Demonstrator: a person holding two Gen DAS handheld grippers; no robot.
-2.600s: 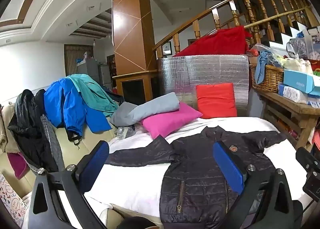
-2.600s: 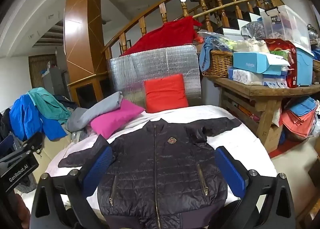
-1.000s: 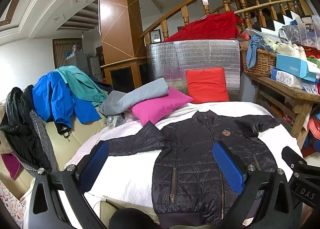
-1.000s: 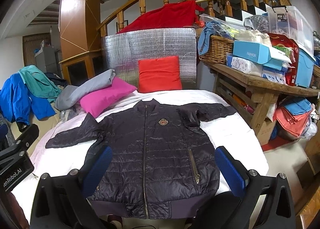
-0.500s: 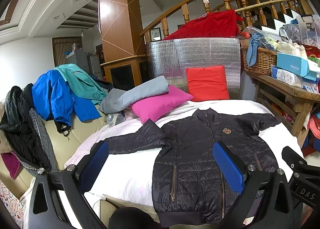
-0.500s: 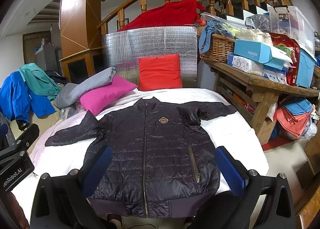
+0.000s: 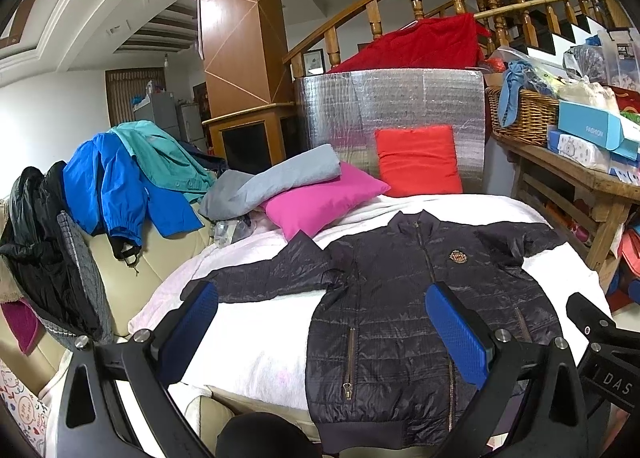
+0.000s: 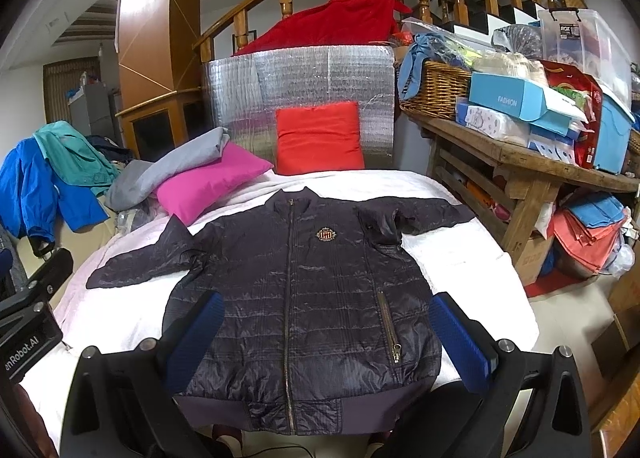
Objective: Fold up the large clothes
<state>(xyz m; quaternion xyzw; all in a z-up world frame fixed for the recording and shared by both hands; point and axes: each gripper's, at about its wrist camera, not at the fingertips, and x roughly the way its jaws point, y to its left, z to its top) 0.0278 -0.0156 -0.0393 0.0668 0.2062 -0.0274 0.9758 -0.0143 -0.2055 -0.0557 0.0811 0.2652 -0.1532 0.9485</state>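
Jacket [image 8: 304, 290] lies flat, zipped, across our bed [image 8: 480, 270], hem at its near edge; we have drawn back, both grippers [image 7: 320, 326] [image 8: 328, 330] wide open, empty, folding unstarted.

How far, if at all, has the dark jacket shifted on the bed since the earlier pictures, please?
No. The dark jacket lies spread as before, its collar just below the red cushion and its sleeve beside the pink pillow; only the cameras moved.

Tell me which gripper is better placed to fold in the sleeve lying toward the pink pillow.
Probably the left gripper. Its open jaws sit just before that sleeve of the jacket. The right gripper, also open, faces the jacket's body, farther from it.
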